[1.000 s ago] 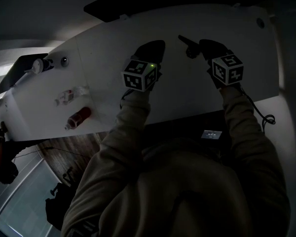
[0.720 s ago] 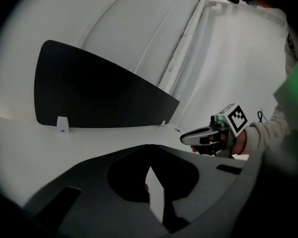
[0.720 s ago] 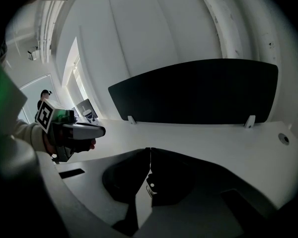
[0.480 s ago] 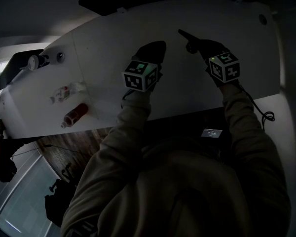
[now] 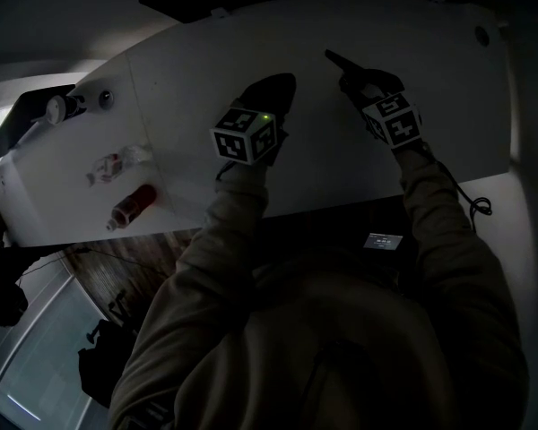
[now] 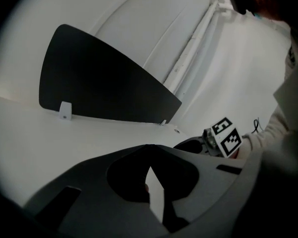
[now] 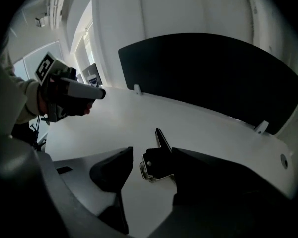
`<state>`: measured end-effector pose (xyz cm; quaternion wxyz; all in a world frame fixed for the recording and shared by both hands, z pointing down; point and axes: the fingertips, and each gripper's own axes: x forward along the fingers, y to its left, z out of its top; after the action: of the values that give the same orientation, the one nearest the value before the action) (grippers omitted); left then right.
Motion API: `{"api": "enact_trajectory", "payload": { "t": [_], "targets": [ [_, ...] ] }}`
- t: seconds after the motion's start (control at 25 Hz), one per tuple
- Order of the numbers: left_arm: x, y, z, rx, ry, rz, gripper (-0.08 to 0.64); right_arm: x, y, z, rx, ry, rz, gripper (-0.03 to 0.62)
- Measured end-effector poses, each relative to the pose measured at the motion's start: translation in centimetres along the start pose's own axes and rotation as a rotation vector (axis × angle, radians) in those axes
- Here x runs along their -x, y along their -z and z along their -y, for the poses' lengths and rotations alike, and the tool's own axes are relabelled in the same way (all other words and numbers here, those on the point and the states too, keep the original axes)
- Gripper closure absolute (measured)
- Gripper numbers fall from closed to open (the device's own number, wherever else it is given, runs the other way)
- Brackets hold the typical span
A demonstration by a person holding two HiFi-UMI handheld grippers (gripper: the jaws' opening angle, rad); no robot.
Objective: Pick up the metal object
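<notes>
- Right claw [image 7: 151, 151] is wide. Its jaws have just been opening, and it's tipped down at the white bench [image 7: 139, 115].
- Metal object [image 7: 156, 161], a dark body with a shiny wire loop, lies flat on the bench between those jaws. It's hard by one jaw with a clear gap to the other, and we see no squeeze on it.
- Left claw [image 6: 149, 148] is narrow, tips together, nothing in it. It's off to the right claw's left.
- Dark panel [image 7: 213, 78] stands beyond both claws.

White bench [image 5: 188, 88]; black metal object [image 7: 158, 161] with silvery clasp; black-and-white square markers on cubes [image 5: 245, 135]; black panel [image 7: 213, 73]; red cylinder [image 5: 136, 204]; dark grey jaws; pale beige sleeves [image 5: 224, 240].
</notes>
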<state>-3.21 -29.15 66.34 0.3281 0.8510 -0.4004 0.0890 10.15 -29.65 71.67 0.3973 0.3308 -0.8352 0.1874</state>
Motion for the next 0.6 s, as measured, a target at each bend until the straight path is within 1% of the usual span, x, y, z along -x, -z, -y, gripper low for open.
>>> {"api": "enact_trajectory", "payload": {
  "t": [0.12,0.2,0.32,0.4,0.6],
  "targets": [
    [0.2,-0.2,-0.4,0.057,0.014,0.025,0.557,-1.0,0.5,-0.8,0.040,-0.016,-0.025,0.371],
    [0.2,-0.2,-0.7,0.057,0.010,0.022,0.557,-1.5,0.8,-0.8,0.049,-0.015,-0.036,0.371],
    [-0.1,-0.1,-0.8,0.090,0.034,0.024,0.557,-2.0,1.1,-0.1,0.047,0.013,-0.059,0.371],
    [-0.2,-0.1,-1.2,0.109,0.040,0.029,0.557,-2.2,0.7,0.1,0.087,0.038,-0.077,0.371],
    [-0.5,-0.1,-1.8,0.079,0.030,0.022,0.557,-3.3,1.2,-0.3,0.201,0.052,-0.131,0.371]
  ]
}}
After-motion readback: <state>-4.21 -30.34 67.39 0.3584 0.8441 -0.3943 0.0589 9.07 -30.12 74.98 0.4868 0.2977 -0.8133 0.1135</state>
